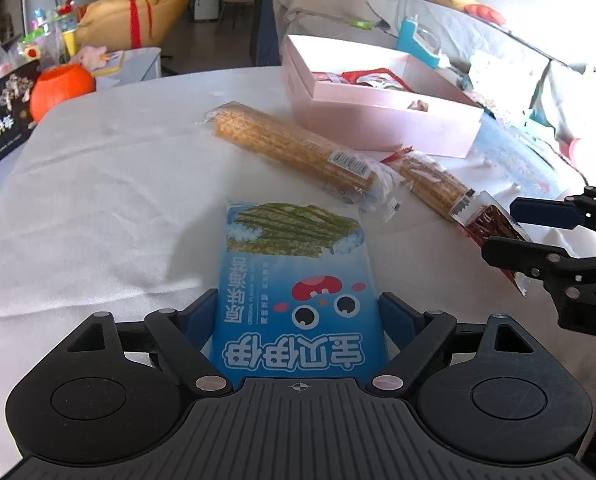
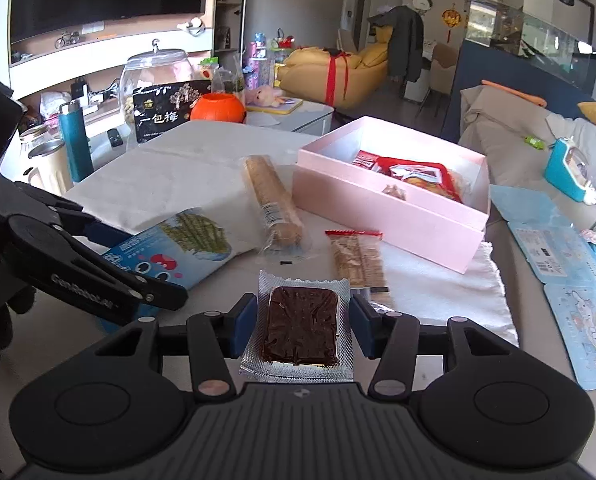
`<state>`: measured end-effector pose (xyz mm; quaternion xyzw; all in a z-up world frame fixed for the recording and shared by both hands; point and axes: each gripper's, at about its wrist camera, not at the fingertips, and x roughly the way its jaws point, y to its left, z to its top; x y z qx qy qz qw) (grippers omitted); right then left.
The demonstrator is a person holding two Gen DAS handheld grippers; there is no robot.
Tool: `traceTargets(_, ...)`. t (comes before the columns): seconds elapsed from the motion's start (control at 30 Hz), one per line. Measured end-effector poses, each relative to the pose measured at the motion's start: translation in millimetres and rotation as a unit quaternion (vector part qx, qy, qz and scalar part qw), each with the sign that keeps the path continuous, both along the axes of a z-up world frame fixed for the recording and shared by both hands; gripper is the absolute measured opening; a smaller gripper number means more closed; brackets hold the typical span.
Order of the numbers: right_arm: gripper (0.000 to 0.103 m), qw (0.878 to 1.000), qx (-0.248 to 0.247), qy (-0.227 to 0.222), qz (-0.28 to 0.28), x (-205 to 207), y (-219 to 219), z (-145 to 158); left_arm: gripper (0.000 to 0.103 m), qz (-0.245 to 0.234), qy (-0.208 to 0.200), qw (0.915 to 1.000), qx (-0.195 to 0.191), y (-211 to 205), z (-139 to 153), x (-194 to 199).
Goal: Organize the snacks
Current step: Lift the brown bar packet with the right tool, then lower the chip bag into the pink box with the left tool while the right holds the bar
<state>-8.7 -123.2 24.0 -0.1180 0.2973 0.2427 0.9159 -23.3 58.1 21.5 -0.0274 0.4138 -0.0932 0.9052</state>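
Left tongs [image 1: 298,312] clamped on blue seaweed snack pack [image 1: 293,280], held just over desk [image 1: 117,200]. Right tongs [image 2: 302,320] gripping dark brown snack packet [image 2: 300,326]. Two wafer packs [image 2: 271,200] lying beside pink box [image 2: 398,216].

A blue seaweed-snack packet [image 1: 298,280], printed with green sticks and a cartoon face, is pinched flat between the left gripper [image 1: 298,316] jaws above the tabletop's near edge. A dark brown slab in a clear, silver-edged wrapper [image 2: 302,328] sits clamped between the right gripper [image 2: 302,320] jaws. Two clear-wrapped wafer packs lie on the cloth toward the middle: a long one [image 1: 293,144] and a shorter one with a red end [image 2: 356,260]. Beyond them an open pink box [image 2: 382,208] holds red packets [image 2: 414,172].
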Motion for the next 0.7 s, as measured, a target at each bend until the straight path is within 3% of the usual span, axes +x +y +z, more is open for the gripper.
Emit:
traceTargets(0.2, 0.051, 1.0, 0.001, -0.001, -0.017, 2.4, -7.0, -2.2, 0.088, -0.016, -0.046, 0.9986, -0.02, -4.6, 17.8, -9.4)
traceTargets(0.37, 0.051, 1.0, 0.009, -0.006, -0.027, 6.1, -14.6, -1.4, 0.088, -0.03, -0.11, 0.9923, -0.047, -4.5, 54.9, 0.6)
traceTargets(0.47, 0.051, 0.999, 0.018, -0.008, -0.034, 10.5, -19.9, -0.7, 0.089, -0.039, -0.175, 0.9821, -0.059, -10.2, 97.0, 27.1)
traceTargets(0.57, 0.051, 0.999, 0.026, -0.008, -0.042, 16.3, -23.5, -0.1, 0.09, -0.06, -0.239, 0.9663, -0.074, -25.1, 132.4, 67.2)
traceTargets(0.63, 0.051, 0.998, 0.03, -0.009, -0.049, 18.8, -24.5, 0.4, 0.091, -0.07, -0.227, 0.9668, -0.093, -34.3, 139.7, 106.9)
traceTargets(0.7, 0.051, 0.998, 0.033, -0.006, -0.052, 20.7, -25.0, 0.5, 0.091, -0.07, -0.183, 0.9738, -0.116, -41.3, 127.7, 154.6)
